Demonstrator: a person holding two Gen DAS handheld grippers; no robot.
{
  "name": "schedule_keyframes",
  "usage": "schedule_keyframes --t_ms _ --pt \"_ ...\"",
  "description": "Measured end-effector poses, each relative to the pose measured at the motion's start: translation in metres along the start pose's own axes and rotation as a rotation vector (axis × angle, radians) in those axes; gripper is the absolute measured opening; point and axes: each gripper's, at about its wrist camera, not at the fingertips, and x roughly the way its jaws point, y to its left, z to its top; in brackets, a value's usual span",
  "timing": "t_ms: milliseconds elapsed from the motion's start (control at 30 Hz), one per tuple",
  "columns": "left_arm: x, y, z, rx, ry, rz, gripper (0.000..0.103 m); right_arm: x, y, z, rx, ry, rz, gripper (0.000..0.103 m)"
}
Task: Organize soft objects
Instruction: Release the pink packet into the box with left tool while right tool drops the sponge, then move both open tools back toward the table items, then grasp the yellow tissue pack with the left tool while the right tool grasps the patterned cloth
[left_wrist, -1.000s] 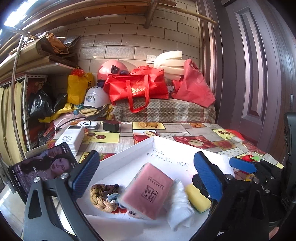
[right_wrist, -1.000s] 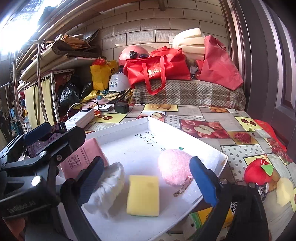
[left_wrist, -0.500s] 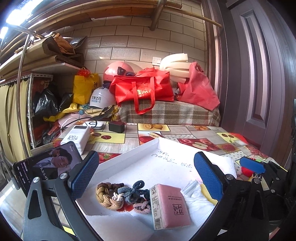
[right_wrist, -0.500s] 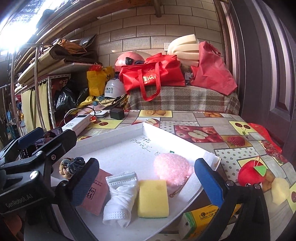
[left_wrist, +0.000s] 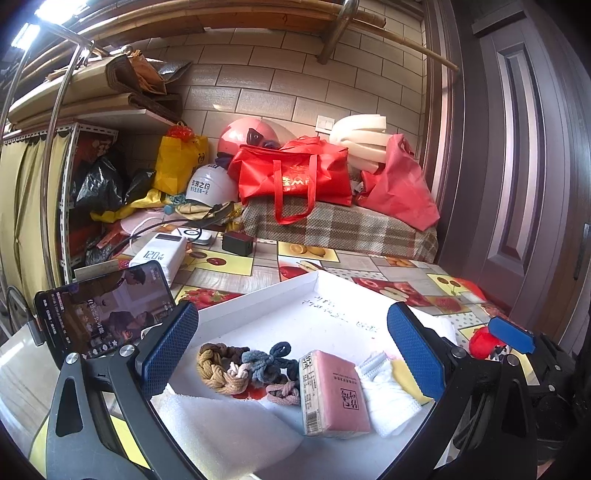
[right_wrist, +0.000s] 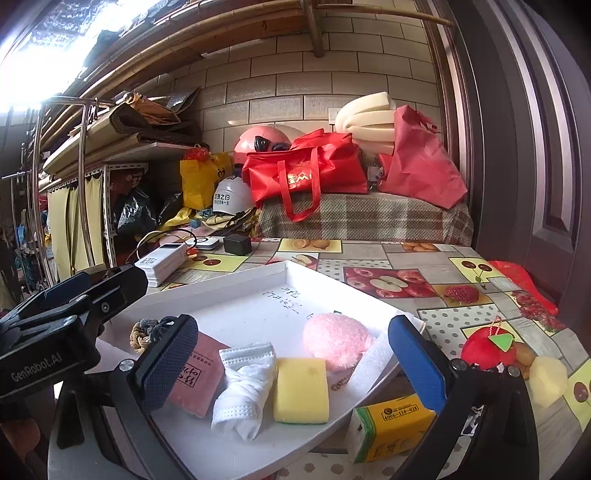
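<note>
A white tray (left_wrist: 258, 299) (right_wrist: 221, 291) lies on the table. In it lie braided hair ties (left_wrist: 243, 365) (right_wrist: 147, 330), a pink tissue pack (left_wrist: 332, 395) (right_wrist: 197, 376), a white face mask (left_wrist: 388, 387) (right_wrist: 247, 380), a yellow sponge (right_wrist: 301, 386) (left_wrist: 406, 374) and a pink fluffy pom-pom (right_wrist: 336, 339). My left gripper (left_wrist: 291, 354) is open and empty above the tray's near end. My right gripper (right_wrist: 291, 365) is open and empty above the mask and sponge.
A phone (left_wrist: 103, 314) leans at the tray's left, with a white power bank (left_wrist: 159, 256) behind it. A yellow tissue pack (right_wrist: 391, 428), a red apple toy (right_wrist: 487, 349) and a pale fruit toy (right_wrist: 546, 380) lie right of the tray. Bags and helmets fill the back.
The pink tissue pack, in the air between my left fingers a second ago, now lies flat in the tray beside the mask. Both grippers have drawn back and up slightly.
</note>
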Motion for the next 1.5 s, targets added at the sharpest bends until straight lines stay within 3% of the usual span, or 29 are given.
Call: schedule_keyframes --t_ms 233,467,567,700,800,867,900,967,1033,1233,1400,1500 --pt "-0.011 -0.019 -0.005 0.077 0.001 -0.036 0.103 -0.029 -0.029 -0.010 -0.003 0.012 -0.021 0.103" --pt "-0.015 -0.052 -0.012 0.204 0.039 -0.143 0.103 -0.046 -0.127 -0.020 0.090 0.116 -0.208 0.103" --pt "-0.017 -0.068 -0.016 0.244 0.066 -0.217 0.103 -0.036 -0.154 -0.024 0.171 0.195 -0.184 0.103" --pt "-0.022 -0.093 -0.022 0.326 0.098 -0.309 0.103 -0.013 -0.155 -0.027 0.204 0.281 -0.134 0.100" --pt "-0.022 -0.114 -0.028 0.399 0.120 -0.328 0.103 0.007 -0.154 -0.027 0.226 0.322 -0.157 0.089" --pt "-0.020 -0.129 -0.031 0.439 0.132 -0.349 0.103 0.022 -0.156 -0.031 0.250 0.396 -0.147 0.073" --pt "-0.017 -0.136 -0.033 0.460 0.144 -0.360 0.103 0.027 -0.158 -0.034 0.258 0.427 -0.136 0.070" --pt "-0.007 -0.153 -0.037 0.516 0.181 -0.373 0.103 0.029 -0.165 -0.038 0.297 0.453 -0.116 0.046" --pt "0.006 -0.169 -0.042 0.572 0.216 -0.374 0.103 0.023 -0.172 -0.043 0.334 0.464 -0.081 0.041" --pt "0.043 -0.188 -0.039 0.543 0.300 -0.394 0.096 -0.011 -0.190 -0.051 0.404 0.424 -0.045 0.039" --pt "0.057 -0.200 -0.045 0.527 0.366 -0.372 0.096 -0.009 -0.202 -0.055 0.485 0.421 -0.005 0.039" --pt "0.046 -0.205 -0.049 0.516 0.373 -0.427 0.096 -0.010 -0.205 -0.056 0.513 0.412 0.015 0.039"
